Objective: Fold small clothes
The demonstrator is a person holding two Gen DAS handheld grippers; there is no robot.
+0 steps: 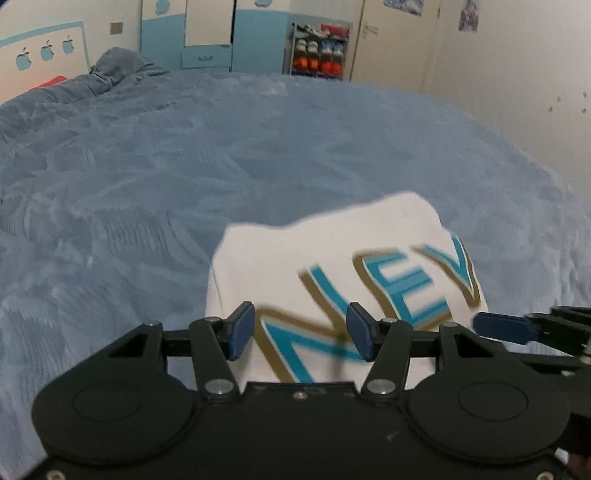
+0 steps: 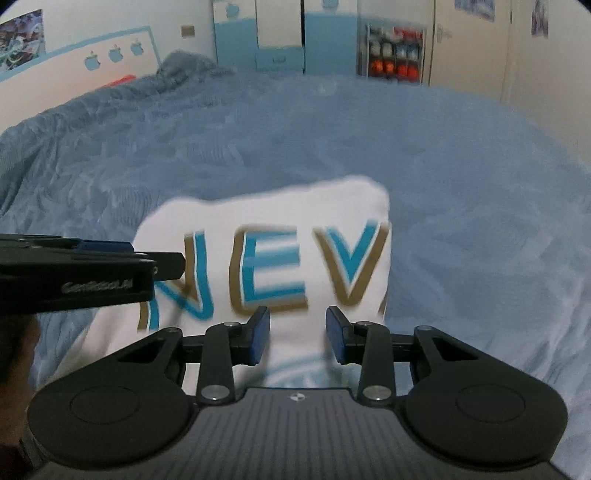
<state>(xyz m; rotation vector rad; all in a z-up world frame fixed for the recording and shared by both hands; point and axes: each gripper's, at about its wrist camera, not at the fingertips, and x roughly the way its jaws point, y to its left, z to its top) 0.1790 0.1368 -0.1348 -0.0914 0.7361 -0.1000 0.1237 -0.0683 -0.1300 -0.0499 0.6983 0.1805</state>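
Left gripper (image 1: pixel 301 332): both blue pads apart, wide gap, nothing between them; white fabric shows through the gap below. Right gripper (image 2: pixel 297 338): same, pads spread, gripping nothing. Two grippers total, side by side over the near part of the garment; each shows at the edge of the other's view, the left one from the side at the left edge of the right wrist view.

One white T-shirt (image 2: pixel 280 221), folded into a compact block, lies on the blue blanket (image 1: pixel 184 177) of the bed, print facing up. Print: teal letters with gold outline, "NEV" readable, blurred. Shirt's right edge is a straight fold cutting through the V. Far edge is uneven, slightly raised at its right corner. Whether either gripper touches the shirt: cannot tell.

Blanket covers the whole bed, rumpled toward the far left, where a bunched grey-blue heap (image 1: pixel 122 62) sits by the wall.

Beyond the bed: one blue-and-white wardrobe (image 1: pixel 210 33), one shoe rack (image 1: pixel 319 50) with several rows of shoes, orange ones on the lowest visible row. Three blue apple shapes (image 1: pixel 46 51) on the left wall panel.
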